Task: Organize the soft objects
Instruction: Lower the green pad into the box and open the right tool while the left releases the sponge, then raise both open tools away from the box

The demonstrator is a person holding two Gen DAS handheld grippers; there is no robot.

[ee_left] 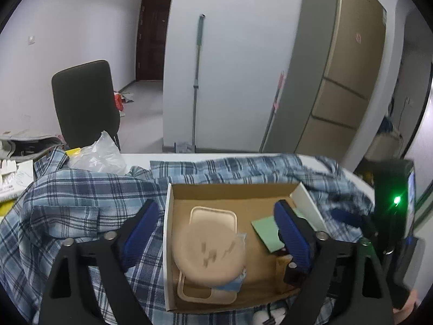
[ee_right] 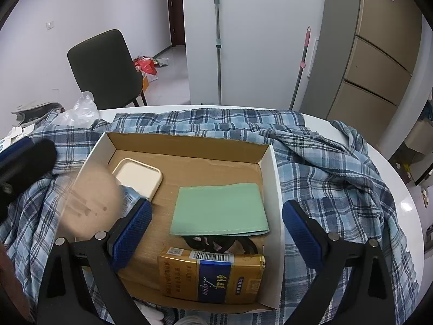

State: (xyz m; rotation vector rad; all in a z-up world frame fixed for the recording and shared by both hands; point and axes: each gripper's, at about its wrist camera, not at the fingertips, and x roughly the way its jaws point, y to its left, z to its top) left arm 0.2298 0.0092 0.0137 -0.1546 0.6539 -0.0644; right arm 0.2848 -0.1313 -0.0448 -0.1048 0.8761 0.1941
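An open cardboard box (ee_left: 232, 189) (ee_right: 189, 146) rests on a blue plaid shirt (ee_left: 81, 195) (ee_right: 324, 168). My left gripper (ee_left: 213, 208) is open; its left finger is over the shirt and its right finger is inside the box. Between the fingers, touching neither pad, is a blurred round beige cushion (ee_left: 208, 254) (ee_right: 92, 197) above a beige tray (ee_left: 213, 214) (ee_right: 138, 176). A green folded cloth (ee_left: 266, 233) (ee_right: 219, 211) lies flat in the box. My right gripper (ee_right: 217, 207) is open and straddles the box's right wall, holding nothing.
A gold-and-blue packet (ee_right: 213, 279) and a black cord (ee_right: 216, 243) lie at the box's near end. The shirt covers a round white table (ee_right: 406, 203). A crumpled plastic bag (ee_left: 100, 157) sits at the far left. A dark chair (ee_left: 84, 103) stands behind the table.
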